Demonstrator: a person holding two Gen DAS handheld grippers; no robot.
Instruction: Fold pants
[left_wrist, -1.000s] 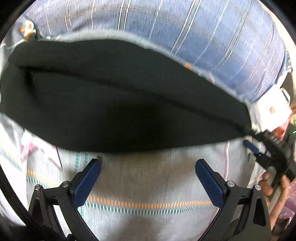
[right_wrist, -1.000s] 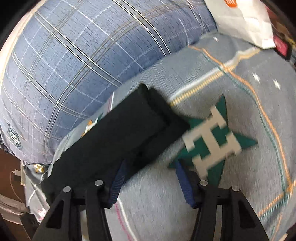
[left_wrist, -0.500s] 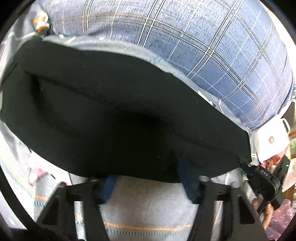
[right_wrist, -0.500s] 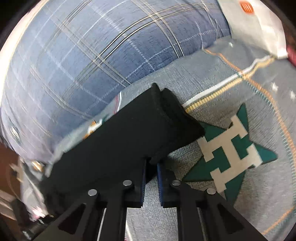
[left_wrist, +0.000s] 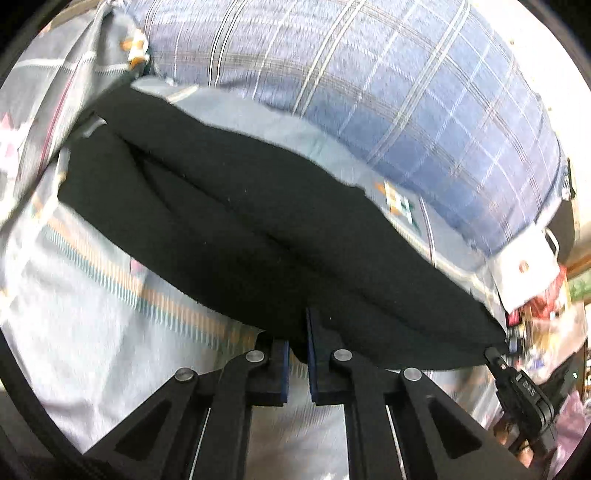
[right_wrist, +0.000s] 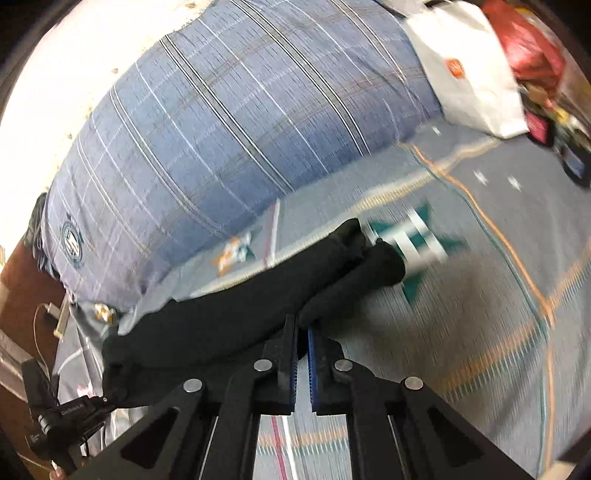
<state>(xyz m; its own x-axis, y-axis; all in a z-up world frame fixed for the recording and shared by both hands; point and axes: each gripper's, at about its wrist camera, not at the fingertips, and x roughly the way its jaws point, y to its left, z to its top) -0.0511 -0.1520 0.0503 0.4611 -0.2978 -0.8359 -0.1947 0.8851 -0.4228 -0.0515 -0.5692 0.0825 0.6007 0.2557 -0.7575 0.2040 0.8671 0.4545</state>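
From the left wrist, the black pants (left_wrist: 280, 236) lie as a long folded band across the grey patterned bedspread (left_wrist: 92, 325), just in front of the blue plaid pillow (left_wrist: 388, 96); the left gripper (left_wrist: 297, 347) has its blue-padded jaws pressed nearly together, pinching the near edge of the pants; a white paper bag (left_wrist: 528, 266) sits at the pillow's right end. From the right wrist, the pants (right_wrist: 236, 314) stretch from lower left toward a green star motif (right_wrist: 417, 243) on the bedspread (right_wrist: 480, 314), again in front of the pillow (right_wrist: 229, 125); the right gripper (right_wrist: 302, 350) is clamped on the pants' near edge; the bag (right_wrist: 469, 70) lies beside the pillow's right end.
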